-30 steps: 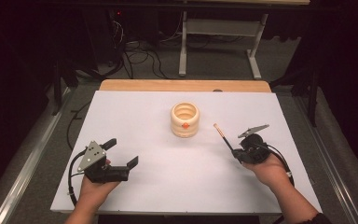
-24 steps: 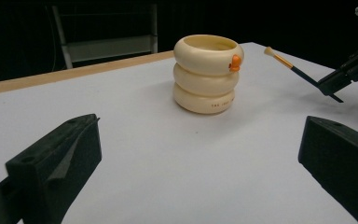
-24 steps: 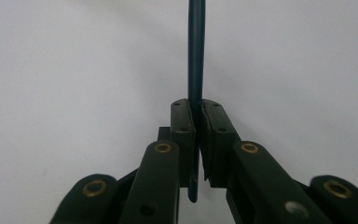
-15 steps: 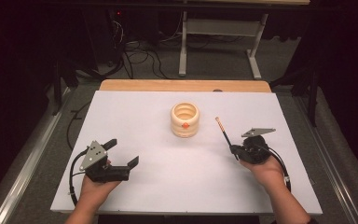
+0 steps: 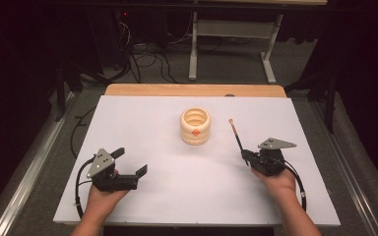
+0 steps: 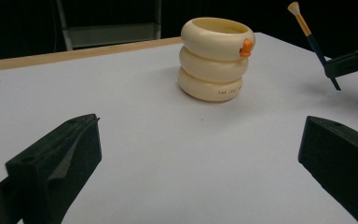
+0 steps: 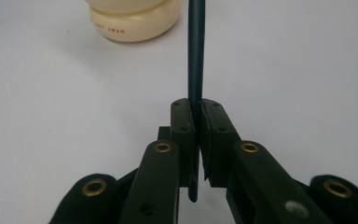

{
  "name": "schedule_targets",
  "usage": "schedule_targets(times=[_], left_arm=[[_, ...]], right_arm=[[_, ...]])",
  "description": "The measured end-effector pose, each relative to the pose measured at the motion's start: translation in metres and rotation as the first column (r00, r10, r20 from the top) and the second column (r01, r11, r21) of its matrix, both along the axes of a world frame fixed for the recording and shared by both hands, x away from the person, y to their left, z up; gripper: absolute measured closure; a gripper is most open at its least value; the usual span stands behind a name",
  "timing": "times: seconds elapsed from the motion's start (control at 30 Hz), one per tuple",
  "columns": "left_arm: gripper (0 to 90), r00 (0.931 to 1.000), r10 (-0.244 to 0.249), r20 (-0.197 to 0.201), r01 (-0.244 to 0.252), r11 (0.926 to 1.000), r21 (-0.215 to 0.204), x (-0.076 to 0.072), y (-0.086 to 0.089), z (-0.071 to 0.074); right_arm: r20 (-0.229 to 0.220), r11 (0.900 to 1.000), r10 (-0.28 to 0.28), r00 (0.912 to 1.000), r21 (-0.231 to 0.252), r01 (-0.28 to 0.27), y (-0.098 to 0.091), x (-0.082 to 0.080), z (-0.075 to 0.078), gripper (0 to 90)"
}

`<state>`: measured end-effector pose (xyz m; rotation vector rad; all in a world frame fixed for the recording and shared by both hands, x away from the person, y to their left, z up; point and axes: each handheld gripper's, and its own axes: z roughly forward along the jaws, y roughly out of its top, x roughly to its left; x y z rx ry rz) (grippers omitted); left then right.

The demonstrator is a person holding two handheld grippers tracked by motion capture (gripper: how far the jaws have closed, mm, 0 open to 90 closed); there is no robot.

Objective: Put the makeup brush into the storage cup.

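Note:
A cream holder (image 5: 195, 126) made of three stacked rings, with a small orange knob on its rim, stands upright mid-table. My right gripper (image 5: 246, 155) is to its right, shut on the lower end of a thin dark brush (image 5: 236, 137) whose pale tip points away and slightly left. In the right gripper view the pads (image 7: 182, 116) squeeze the brush handle (image 7: 196, 56), and the holder (image 7: 130, 21) sits just ahead to the left. My left gripper (image 5: 129, 161) rests near the front left, jaws wide open with nothing between them. It faces the holder (image 6: 214, 60) and the brush (image 6: 314, 44).
The white table top (image 5: 142, 123) has a wooden strip (image 5: 192, 90) along its far edge. Beyond it are a metal stand (image 5: 229, 44) and cables on the dark floor. Both forearms come in from the near edge.
The brush tip has swung a little towards the far side of the table as the right hand turned. The left gripper has not moved.

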<state>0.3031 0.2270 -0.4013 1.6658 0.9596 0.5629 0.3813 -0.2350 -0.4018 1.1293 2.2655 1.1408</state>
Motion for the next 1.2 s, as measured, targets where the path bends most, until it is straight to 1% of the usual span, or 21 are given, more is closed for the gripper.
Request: schedule_targets(times=[0.03, 0.07, 0.1, 0.17, 0.2, 0.23, 0.27, 0.33, 0.4, 0.57, 0.63, 0.73, 0.83, 0.9, 1.1, 1.2], left_arm=[[0.0, 1.0, 0.003, -0.006, -0.003, 1.0, -0.008, 0.001, -0.001, -0.001], [0.0, 1.0, 0.004, -0.008, -0.004, 1.0, -0.007, 0.001, -0.001, -0.002], [0.0, 0.9999, 0.004, -0.01, -0.004, 1.0, -0.006, 0.001, -0.001, -0.002], [0.0, 0.9999, 0.005, -0.011, -0.005, 1.0, -0.006, 0.001, -0.001, -0.002], [0.0, 0.9999, 0.009, -0.011, -0.009, 0.9999, -0.006, 0.001, -0.001, -0.002], [0.0, 0.9999, 0.01, -0.012, -0.01, 0.9999, -0.007, 0.001, -0.001, -0.002], [0.0, 0.9998, 0.011, -0.013, -0.011, 0.9999, -0.007, 0.001, -0.001, -0.003], [0.0, 0.9998, 0.012, -0.015, -0.012, 0.9999, -0.005, 0.0, -0.001, -0.003], [0.0, 0.9998, 0.011, -0.015, -0.011, 0.9999, -0.005, 0.0, -0.002, -0.003], [0.0, 0.9999, 0.004, -0.015, -0.004, 1.0, 0.002, 0.0, -0.004, -0.004], [0.0, 0.9999, 0.003, -0.014, -0.003, 1.0, 0.001, 0.0, -0.003, -0.003], [0.0, 0.9999, 0.007, -0.013, -0.007, 1.0, -0.003, 0.0, -0.002, -0.003], [0.0, 0.9999, 0.007, -0.011, -0.007, 1.0, -0.005, 0.0, -0.002, -0.003], [0.0, 0.9999, 0.006, -0.011, -0.006, 0.9999, -0.008, -0.001, -0.002, -0.003], [0.0, 0.9999, 0.005, -0.009, -0.005, 0.9999, -0.011, -0.001, -0.001, -0.002], [0.0, 0.9999, 0.004, -0.01, -0.004, 0.9999, -0.015, -0.001, -0.001, -0.002]], right_arm=[[0.003, 0.9997, 0.0, 1.0, 0.024, 0.0, -0.001, -0.002, 0.0, 86.8], [0.013, 0.9993, 0.0, 0.9999, 0.037, -0.001, -0.001, -0.002, -0.001, 86.8], [0.012, 0.9986, -0.001, 0.9999, 0.052, 0.0, -0.002, -0.003, -0.001, 86.8], [0.01, 0.9985, -0.004, 0.9999, 0.055, 0.003, -0.003, -0.003, -0.002, 86.8], [0.02, 0.998, -0.007, 0.9998, 0.063, 0.005, -0.005, -0.003, -0.003, 86.8], [0.015, 0.9975, -0.014, 0.9998, 0.07, 0.013, -0.006, -0.003, -0.003, 86.8], [0.021, 0.9971, -0.013, 0.9997, 0.075, 0.011, -0.007, -0.003, -0.004, 86.8], [0.023, 0.9971, -0.017, 0.9996, 0.075, 0.015, -0.007, -0.003, -0.004, 86.8], [0.036, 0.9956, -0.022, 0.9991, 0.091, 0.019, -0.008, -0.005, -0.004, 86.8], [0.062, 0.9938, -0.03, 0.9976, 0.108, 0.023, -0.01, -0.007, -0.003, 86.8], [0.07, 0.9918, -0.034, 0.997, 0.126, 0.025, -0.011, -0.008, -0.003, 86.8], [0.099, 0.9905, -0.035, 0.9944, 0.136, 0.021, -0.011, -0.01, -0.003, 86.8], [0.107, 0.9893, -0.04, 0.9935, 0.144, 0.025, -0.012, -0.011, -0.003, 86.8], [0.12, 0.9889, -0.044, 0.9918, 0.147, 0.027, -0.012, -0.011, -0.004, 86.8], [0.141, 0.9883, -0.037, 0.9894, 0.152, 0.016, -0.011, -0.014, -0.003, 86.8], [0.165, 0.988, -0.032, 0.9858, 0.155, 0.006, -0.01, -0.015, -0.002, 86.8]])
